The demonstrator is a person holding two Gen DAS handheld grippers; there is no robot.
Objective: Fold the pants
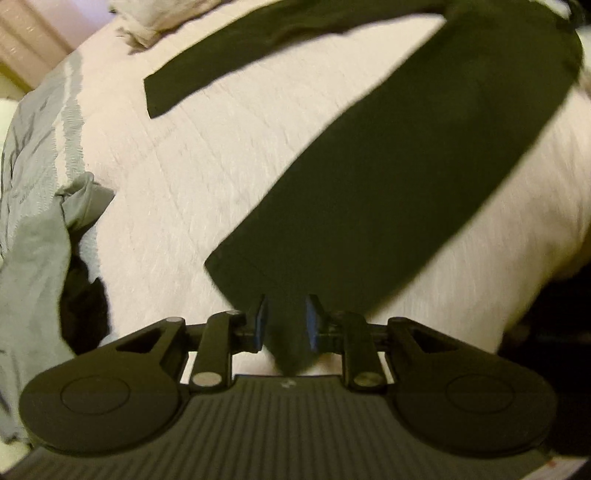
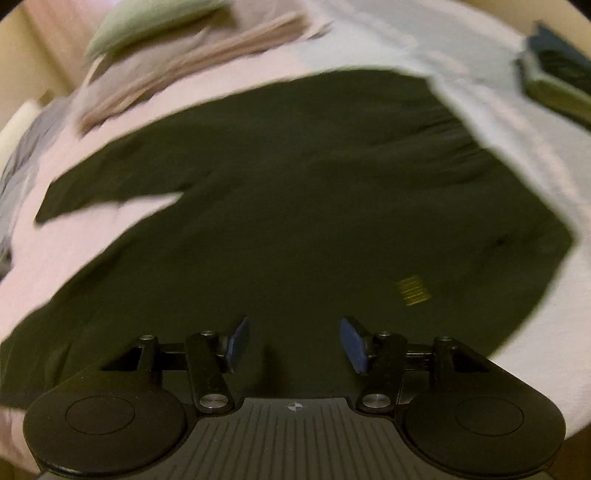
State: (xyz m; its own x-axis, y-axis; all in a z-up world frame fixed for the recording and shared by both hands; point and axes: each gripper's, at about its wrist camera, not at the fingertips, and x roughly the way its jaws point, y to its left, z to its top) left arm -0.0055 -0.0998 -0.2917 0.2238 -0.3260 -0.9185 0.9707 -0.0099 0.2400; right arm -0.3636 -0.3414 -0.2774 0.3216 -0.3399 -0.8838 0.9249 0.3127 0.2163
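Observation:
Dark olive-black pants lie spread on a pale pink bedcover. In the left wrist view one leg runs from the top right down to my left gripper, which is shut on the leg's hem corner between its blue pads. The other leg lies across the top. In the right wrist view the wide upper part of the pants fills the middle, with a small yellow label on it. My right gripper hovers over this cloth with its jaws apart and nothing pinched.
A grey blanket bunches at the bed's left side. Folded beige and light green clothes lie at the far end of the bed. A dark object sits at the far right edge. A pale crumpled cloth lies at the top.

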